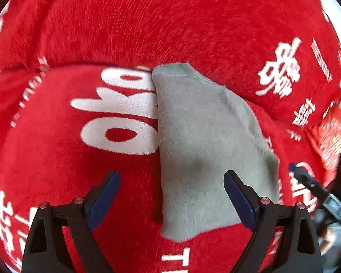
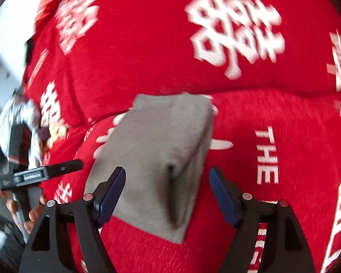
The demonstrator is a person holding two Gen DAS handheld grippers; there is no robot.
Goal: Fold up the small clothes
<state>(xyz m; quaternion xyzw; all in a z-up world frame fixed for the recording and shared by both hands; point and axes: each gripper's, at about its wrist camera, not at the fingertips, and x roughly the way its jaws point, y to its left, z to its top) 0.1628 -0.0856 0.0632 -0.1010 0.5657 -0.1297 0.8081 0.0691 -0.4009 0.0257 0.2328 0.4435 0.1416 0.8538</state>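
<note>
A small grey garment [image 1: 200, 145] lies folded on a red plush blanket with white lettering [image 1: 147, 29]. My left gripper [image 1: 172, 185] is open and empty, just above the garment's near end, its right finger over the cloth. In the right wrist view the same grey garment [image 2: 156, 150] lies flat with a crease along its right side. My right gripper [image 2: 167, 185] is open and empty, hovering over the garment's near edge. The left gripper [image 2: 63, 168] shows at the left of the right wrist view, and the right gripper's finger [image 1: 307, 179] shows at the right of the left wrist view.
The red blanket [image 2: 272, 125] covers the whole surface, with a fold ridge running behind the garment. A red printed packet [image 1: 334, 141] lies at the blanket's right edge. A white surface [image 2: 4, 45] lies beyond the blanket's left edge.
</note>
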